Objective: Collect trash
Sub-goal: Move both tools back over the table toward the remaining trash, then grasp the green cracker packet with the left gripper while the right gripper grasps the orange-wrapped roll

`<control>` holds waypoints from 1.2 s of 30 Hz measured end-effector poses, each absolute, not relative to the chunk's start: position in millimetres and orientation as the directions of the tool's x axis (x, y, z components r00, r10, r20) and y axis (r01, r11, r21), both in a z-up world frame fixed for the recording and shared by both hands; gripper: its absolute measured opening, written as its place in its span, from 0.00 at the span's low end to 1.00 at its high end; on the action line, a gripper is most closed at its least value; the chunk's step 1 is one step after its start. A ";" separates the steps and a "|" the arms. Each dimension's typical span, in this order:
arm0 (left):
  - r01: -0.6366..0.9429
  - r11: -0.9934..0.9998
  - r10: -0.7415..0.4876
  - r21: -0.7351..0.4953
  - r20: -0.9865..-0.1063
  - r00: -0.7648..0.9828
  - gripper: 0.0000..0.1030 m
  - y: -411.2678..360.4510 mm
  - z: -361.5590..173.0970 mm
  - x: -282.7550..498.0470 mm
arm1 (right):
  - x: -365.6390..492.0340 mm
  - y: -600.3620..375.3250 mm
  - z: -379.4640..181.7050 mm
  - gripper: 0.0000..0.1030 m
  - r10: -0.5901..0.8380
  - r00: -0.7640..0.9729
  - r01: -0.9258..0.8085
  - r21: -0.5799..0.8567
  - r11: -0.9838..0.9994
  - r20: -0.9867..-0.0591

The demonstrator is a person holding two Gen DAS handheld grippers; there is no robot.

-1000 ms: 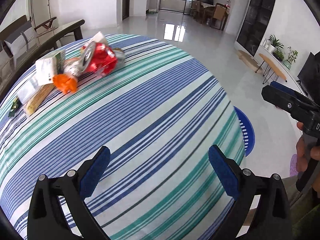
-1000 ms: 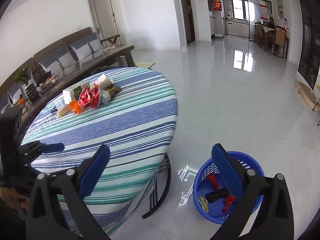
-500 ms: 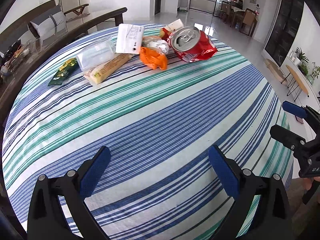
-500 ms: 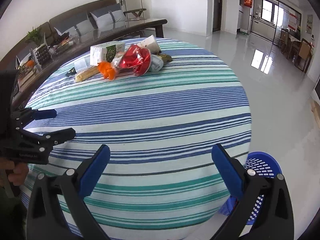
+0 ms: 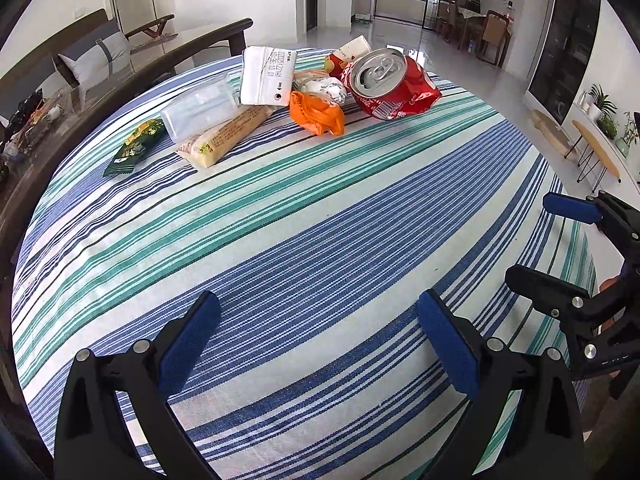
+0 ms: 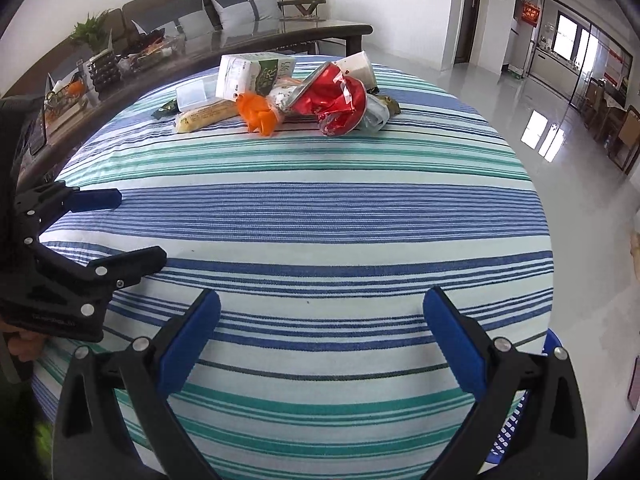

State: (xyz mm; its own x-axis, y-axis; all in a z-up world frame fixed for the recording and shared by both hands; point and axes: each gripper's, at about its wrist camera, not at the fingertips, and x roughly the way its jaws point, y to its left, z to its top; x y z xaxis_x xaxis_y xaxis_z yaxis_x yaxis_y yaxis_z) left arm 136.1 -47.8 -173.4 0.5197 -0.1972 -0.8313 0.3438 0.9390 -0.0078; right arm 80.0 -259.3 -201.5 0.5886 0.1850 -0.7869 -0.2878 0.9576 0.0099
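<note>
Nearest, the left gripper (image 5: 318, 340) and right gripper (image 6: 320, 336) are held over the striped tablecloth (image 5: 320, 240), jaws spread wide and empty. A blue basket (image 6: 554, 342) shows just past the table's near right edge. Well beyond, at the far side, the trash is heaped: a crushed red can (image 5: 390, 84), an orange wrapper (image 5: 316, 114), a long snack packet (image 5: 226, 136), a green sachet (image 5: 134, 152). The can is judged light and dented, best pinched across its body; the wrappers are thin and slippery, better taken at a crumpled fold.

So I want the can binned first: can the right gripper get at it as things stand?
Probably yes. The right gripper is open and empty, only bare tablecloth lies between it and the crushed can, though wrappers crowd its far side.
</note>
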 end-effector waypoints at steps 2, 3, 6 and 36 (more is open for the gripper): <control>0.341 0.940 -0.196 -0.008 -0.832 0.519 0.95 -42.8 -173.5 134.1 | 78.6 -257.7 -202.8 0.96 0.186 0.584 -0.295 0.006 0.955 -0.790; 0.340 0.941 -0.194 -0.009 -0.834 0.517 0.95 -38.4 -173.3 133.5 | 77.7 -256.5 -203.1 0.96 0.185 0.584 -0.298 0.003 0.954 -0.791; 0.326 0.945 -0.206 -0.037 -0.839 0.503 0.95 -16.4 -169.6 135.8 | 75.1 -253.0 -204.9 0.96 0.184 0.581 -0.309 -0.006 0.951 -0.793; 0.318 0.948 -0.177 -0.006 -0.841 0.512 0.42 82.7 -166.0 321.5 | 77.0 -250.1 -207.7 0.96 0.182 0.604 -0.276 0.011 0.961 -0.776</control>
State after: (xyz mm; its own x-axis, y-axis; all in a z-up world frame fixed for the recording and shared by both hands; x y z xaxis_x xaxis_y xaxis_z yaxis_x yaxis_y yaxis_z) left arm 321.5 82.7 -166.0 0.5118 -0.1771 -0.8407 0.3176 0.9482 -0.0064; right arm 77.0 -250.1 -207.7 0.6041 0.1821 -0.7758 -0.2762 0.9610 0.0105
